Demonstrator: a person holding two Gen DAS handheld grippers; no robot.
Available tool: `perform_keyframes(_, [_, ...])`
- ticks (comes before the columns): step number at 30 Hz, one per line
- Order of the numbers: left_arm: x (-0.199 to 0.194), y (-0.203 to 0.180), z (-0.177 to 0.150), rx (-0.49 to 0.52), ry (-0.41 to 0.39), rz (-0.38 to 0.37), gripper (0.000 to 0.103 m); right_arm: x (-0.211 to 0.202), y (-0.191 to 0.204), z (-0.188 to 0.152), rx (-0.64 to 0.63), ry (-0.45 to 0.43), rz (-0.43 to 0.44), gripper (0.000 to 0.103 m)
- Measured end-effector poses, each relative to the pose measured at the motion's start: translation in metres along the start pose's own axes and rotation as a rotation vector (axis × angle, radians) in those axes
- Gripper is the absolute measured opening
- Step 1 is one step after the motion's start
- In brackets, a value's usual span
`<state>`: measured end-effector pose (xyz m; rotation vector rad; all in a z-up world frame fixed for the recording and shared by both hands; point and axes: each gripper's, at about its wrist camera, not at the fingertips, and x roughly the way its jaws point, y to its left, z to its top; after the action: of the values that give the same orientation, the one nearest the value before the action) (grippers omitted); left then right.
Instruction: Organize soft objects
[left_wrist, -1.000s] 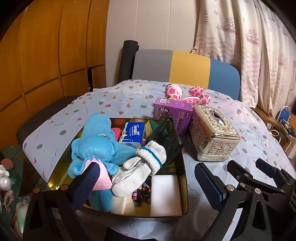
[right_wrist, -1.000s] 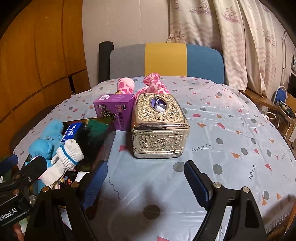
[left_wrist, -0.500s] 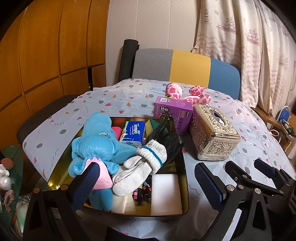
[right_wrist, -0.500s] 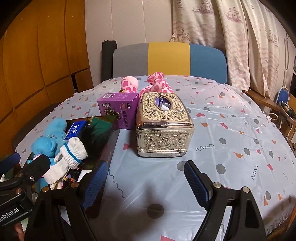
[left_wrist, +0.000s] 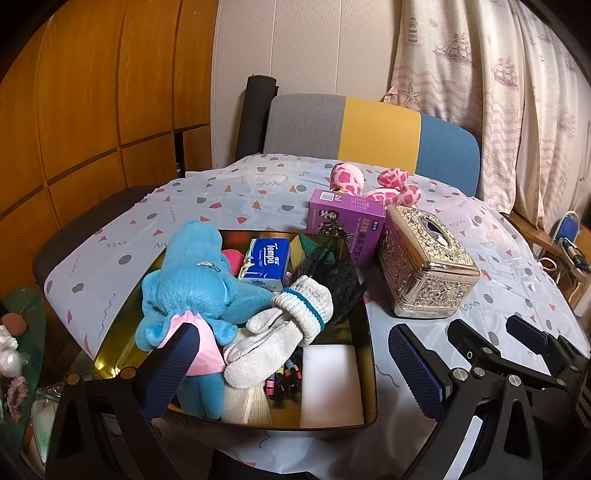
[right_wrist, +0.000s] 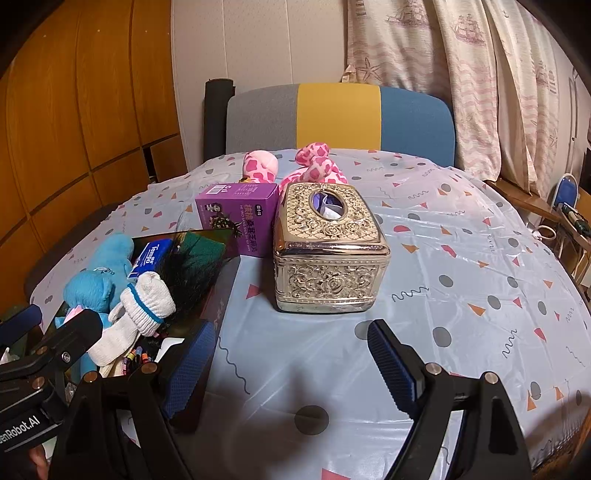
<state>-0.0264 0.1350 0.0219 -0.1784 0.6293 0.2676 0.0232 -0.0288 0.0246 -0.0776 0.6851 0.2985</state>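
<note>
In the left wrist view, the left gripper (left_wrist: 291, 365) hung over the near edge of a gold tray (left_wrist: 114, 350), its blue-padded jaws spread wide with nothing clasped between them. The tray sat on a table covered by a patterned cloth (left_wrist: 229, 199). Inside it lay a blue plush toy (left_wrist: 195, 291), white knitted gloves (left_wrist: 280, 328) resting partly against the toy, a blue tissue pack (left_wrist: 266, 262), a black fuzzy item (left_wrist: 332, 273), a white foam block (left_wrist: 330, 384) at the near right corner, and small coloured bits (left_wrist: 282, 376) beneath the gloves. Just beyond the tray stood a purple box (left_wrist: 345, 221), and beside that an ornate gold tissue box (left_wrist: 424, 262). A pink spotted plush (left_wrist: 373, 184) lay on the cloth behind both boxes, outside the tray. The right gripper appeared at the lower right.

In the right wrist view, the right gripper (right_wrist: 290, 363) hovered above bare cloth, its jaws likewise released and empty. The ornate gold tissue box (right_wrist: 328, 254) stood straight ahead of it, the purple box (right_wrist: 238, 218) touching or nearly touching its left side. The pink spotted plush (right_wrist: 314, 164) showed behind them. The tray, with the blue plush toy (right_wrist: 99, 273) and gloves (right_wrist: 140, 310), lay to the left.
</note>
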Motion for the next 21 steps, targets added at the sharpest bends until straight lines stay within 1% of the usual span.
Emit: perform_keyframes(21, [0.0008, 0.0003, -0.0005, 0.000, 0.004, 0.000, 0.103, 0.0014, -0.0007, 0.0012, 0.007, 0.001, -0.002, 0.086])
